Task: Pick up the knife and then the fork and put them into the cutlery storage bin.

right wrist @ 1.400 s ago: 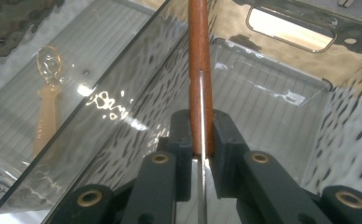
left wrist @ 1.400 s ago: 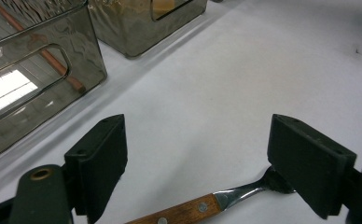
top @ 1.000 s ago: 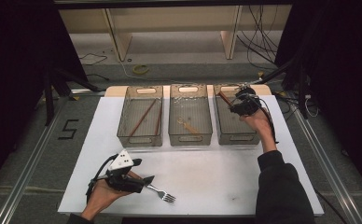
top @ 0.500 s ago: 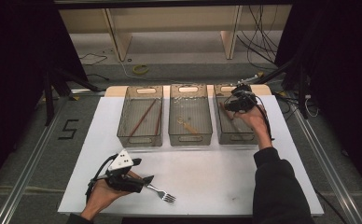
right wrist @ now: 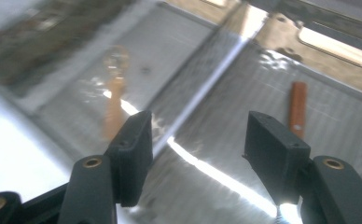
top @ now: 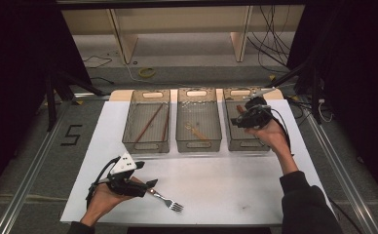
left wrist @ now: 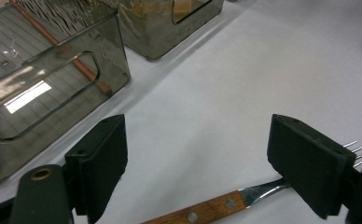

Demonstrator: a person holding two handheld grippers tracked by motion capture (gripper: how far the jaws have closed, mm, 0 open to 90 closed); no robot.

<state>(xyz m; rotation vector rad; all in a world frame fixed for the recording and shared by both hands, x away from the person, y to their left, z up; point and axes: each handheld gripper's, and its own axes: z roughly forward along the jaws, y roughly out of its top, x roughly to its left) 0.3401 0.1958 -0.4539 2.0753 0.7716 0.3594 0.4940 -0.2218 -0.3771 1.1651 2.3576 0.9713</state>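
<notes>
Left claw (left wrist: 198, 163) astride fork (left wrist: 207, 211)

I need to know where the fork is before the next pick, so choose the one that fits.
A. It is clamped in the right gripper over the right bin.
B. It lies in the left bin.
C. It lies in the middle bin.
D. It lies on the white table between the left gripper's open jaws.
D: the fork lies flat on the white table, with the left gripper standing open on either side of its wooden handle, pads not pressing it.
</notes>
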